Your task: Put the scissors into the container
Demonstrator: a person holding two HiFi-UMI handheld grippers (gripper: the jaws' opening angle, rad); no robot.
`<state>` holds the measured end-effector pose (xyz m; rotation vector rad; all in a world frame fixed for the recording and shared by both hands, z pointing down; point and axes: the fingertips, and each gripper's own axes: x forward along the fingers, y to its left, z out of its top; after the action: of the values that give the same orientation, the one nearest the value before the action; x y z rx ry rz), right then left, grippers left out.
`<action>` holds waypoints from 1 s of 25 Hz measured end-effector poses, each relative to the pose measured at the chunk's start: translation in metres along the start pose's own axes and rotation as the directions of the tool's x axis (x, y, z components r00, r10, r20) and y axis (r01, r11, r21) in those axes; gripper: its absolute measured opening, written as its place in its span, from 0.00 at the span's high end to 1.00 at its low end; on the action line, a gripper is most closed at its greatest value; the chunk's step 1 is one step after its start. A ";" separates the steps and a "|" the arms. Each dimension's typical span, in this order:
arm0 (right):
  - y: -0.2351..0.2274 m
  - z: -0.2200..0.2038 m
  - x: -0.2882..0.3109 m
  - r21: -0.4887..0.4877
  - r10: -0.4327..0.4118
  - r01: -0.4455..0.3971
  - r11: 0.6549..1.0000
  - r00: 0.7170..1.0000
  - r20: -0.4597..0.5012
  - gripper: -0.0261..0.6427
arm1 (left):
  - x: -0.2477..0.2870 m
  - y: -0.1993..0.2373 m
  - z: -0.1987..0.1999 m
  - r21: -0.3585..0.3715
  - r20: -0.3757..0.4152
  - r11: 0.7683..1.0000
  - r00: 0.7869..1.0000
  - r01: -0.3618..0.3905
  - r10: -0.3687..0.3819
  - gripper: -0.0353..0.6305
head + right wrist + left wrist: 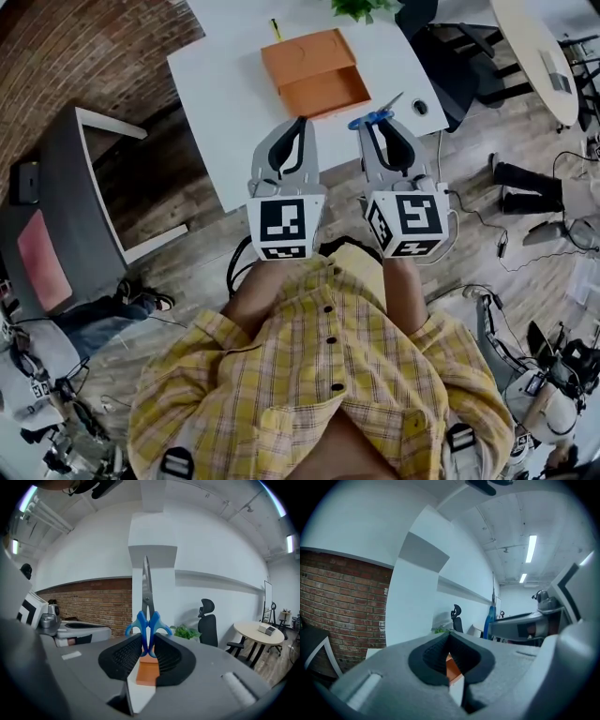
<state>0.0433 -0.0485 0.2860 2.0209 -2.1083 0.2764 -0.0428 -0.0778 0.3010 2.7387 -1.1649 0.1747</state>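
Observation:
An orange open-topped container (314, 70) sits on the white table (211, 89), beyond both grippers. My right gripper (375, 124) is shut on blue-handled scissors (377, 116), held above the table's near edge just right of the container. In the right gripper view the scissors (147, 620) stand upright between the pads, blades pointing up and away, with the container (148, 672) showing low behind the jaws. My left gripper (302, 124) hovers beside it, shut with nothing held. In the left gripper view its tips (449, 634) meet, and a sliver of the container (452, 666) shows through.
A small black round object (419, 107) lies on the table right of the scissors, and a yellow pen (276, 28) lies behind the container. A plant (361, 7) and a black office chair (441, 47) stand at the far side. A grey seat (56, 216) is on the left.

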 end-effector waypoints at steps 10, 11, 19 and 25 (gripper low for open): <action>-0.006 -0.001 0.026 -0.005 0.028 -0.028 1.000 1.000 -0.012 0.83 | 0.021 0.009 -0.005 -0.011 -0.019 1.000 1.000 -0.021 0.021 0.95; -0.009 -0.002 0.029 -0.004 0.035 -0.035 0.999 0.999 -0.015 0.83 | 0.024 0.008 -0.007 -0.011 -0.023 1.000 0.999 -0.026 0.026 0.95; -0.038 -0.004 0.056 0.004 0.095 -0.095 0.995 0.995 -0.018 0.83 | 0.061 0.001 -0.011 -0.003 -0.051 0.998 0.996 -0.070 0.069 0.95; -0.058 -0.012 0.090 0.003 0.153 -0.153 0.988 0.987 -0.043 0.83 | 0.095 0.007 -0.018 0.006 -0.080 0.993 0.990 -0.118 0.118 0.95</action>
<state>0.0982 -0.1343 0.3218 1.8385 -2.2392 0.3415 0.0168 -0.1461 0.3351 2.6378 -1.3055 0.2975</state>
